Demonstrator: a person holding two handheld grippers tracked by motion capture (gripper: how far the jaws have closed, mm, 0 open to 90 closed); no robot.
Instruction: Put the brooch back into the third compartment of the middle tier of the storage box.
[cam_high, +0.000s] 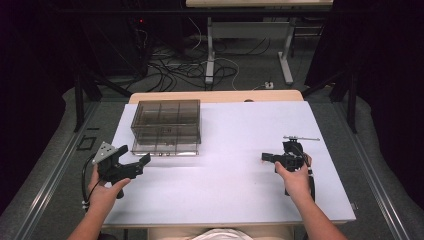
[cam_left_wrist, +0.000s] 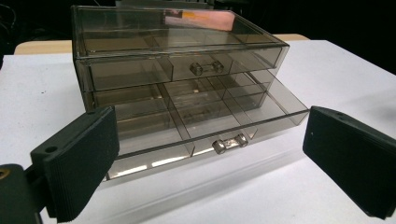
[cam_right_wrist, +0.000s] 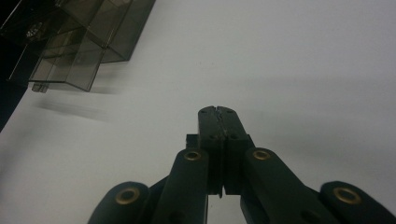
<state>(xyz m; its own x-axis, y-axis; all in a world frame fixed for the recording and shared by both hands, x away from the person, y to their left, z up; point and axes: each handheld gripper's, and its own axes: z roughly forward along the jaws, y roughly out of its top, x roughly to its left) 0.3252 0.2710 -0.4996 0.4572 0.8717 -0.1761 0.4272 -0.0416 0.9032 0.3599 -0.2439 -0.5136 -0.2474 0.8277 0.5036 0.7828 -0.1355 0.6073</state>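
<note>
- a smoky clear plastic drawer box (cam_high: 166, 125) sits on the white table (cam_high: 225, 175), toward its far left part.
- in the left gripper view the box's lower drawer (cam_left_wrist: 201, 123) is pulled out toward the camera, with empty divided compartments showing; the upper drawer (cam_left_wrist: 177, 70) is pushed in. each has a small clear knob on its front.
- the left gripper (cam_high: 134, 156) is held in the left hand (cam_high: 102, 192) just in front of the box, near the table's left edge; its jaws are spread wide with nothing between them, and the open drawer lies beyond the gap.
- the right gripper (cam_high: 266, 158) is held in the right hand (cam_high: 295, 179) over the right part of the table, well apart from the box; its jaws are pressed together, gripping nothing, and point left.
</note>
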